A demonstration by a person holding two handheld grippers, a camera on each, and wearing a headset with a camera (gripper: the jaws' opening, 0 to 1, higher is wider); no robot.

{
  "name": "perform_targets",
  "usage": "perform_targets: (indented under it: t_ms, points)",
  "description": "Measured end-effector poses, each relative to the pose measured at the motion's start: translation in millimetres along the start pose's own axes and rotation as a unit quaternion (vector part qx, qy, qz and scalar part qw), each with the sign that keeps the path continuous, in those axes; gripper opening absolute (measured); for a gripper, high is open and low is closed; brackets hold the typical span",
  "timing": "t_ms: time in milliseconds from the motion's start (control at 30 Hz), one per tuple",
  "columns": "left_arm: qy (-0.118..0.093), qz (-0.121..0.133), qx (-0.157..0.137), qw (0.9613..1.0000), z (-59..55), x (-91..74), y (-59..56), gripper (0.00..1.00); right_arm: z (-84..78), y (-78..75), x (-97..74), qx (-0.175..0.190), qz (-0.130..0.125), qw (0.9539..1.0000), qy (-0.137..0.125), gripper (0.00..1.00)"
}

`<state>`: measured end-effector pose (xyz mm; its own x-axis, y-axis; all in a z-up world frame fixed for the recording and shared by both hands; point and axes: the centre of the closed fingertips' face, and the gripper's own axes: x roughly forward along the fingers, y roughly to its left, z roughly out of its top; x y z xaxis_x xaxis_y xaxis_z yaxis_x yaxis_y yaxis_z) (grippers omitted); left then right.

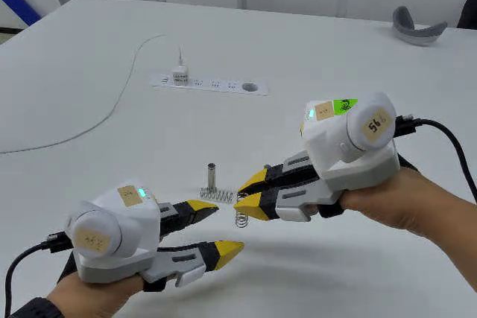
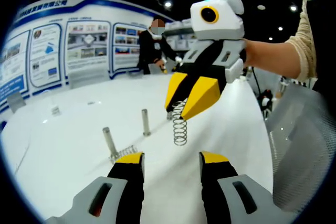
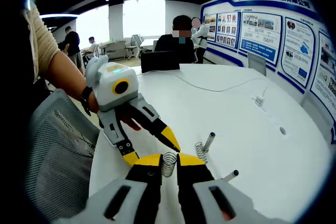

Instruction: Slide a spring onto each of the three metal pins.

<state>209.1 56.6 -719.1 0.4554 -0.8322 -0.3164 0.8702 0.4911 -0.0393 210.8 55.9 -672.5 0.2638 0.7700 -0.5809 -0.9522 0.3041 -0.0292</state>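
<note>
Yellow-tipped jaws of the left hand-held gripper (image 1: pixel 229 224) sit nearest, spread apart with nothing between them, low over the white desk (image 1: pixel 89 72). Two tan stickers on its body carry writing too faint to read.

Just beyond, the right hand-held gripper (image 1: pixel 238 197) is clamped on the top of a held spring (image 1: pixel 241 218), which hangs down from the tips, its lower end at or just above the desk; I cannot tell whether it touches. A round sticker on this gripper reads "56", and beside it are a tan label and a green one, whose print is too small to make out.

Just behind the held spring, a loose spring (image 1: pixel 217 195) lies on its side against the foot of the nearer pin (image 1: pixel 212 176), which stands upright and bare. The left gripper view gives a second pin (image 2: pixel 145 121) further back, also bare; a third pin I cannot pick out with certainty.

By this evidence the task is barely begun: no pin that I can see wears a spring. One spring is in hand, one waits on the desk, and all three pins remain to be done.

Farther off, a white power strip (image 1: pixel 212 83) lies with a plug in it. The far wall panels bear Chinese lettering, too small to read reliably.
</note>
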Motion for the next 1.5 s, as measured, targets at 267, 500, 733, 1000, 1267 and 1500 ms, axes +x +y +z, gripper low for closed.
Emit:
perform_targets:
  t_ms: [267,500,733,1000,1267,1500]
  points:
    - [0.003,0.012,-0.002,0.9999,-2.5,-3.2,6.0,0.50,0.0,-11.5,-7.7,0.004,-0.016,0.9999,-0.005,0.12]
    - [0.004,0.022,-0.006,0.9997,-3.0,-5.4,11.9,0.54,0.9,-26.0,-16.7,0.007,-0.037,0.9992,-0.010,0.12]
    - [0.006,0.025,-0.011,0.9996,-4.2,-7.1,14.5,0.55,2.5,-42.9,-24.2,0.011,-0.062,0.9979,-0.016,0.12]
    - [0.008,0.030,-0.012,0.9994,-5.3,-8.3,16.8,0.56,1.7,-72.4,-30.2,0.027,-0.105,0.9938,-0.026,0.12]
    - [0.011,0.031,-0.015,0.9993,-7.2,-8.6,17.2,0.56,0.5,-93.8,-30.9,0.039,-0.141,0.9887,-0.032,0.12]
    - [0.013,0.030,-0.016,0.9993,-7.7,-8.5,17.0,0.56,0.1,-100.8,-25.3,0.042,-0.152,0.9869,-0.033,0.12]
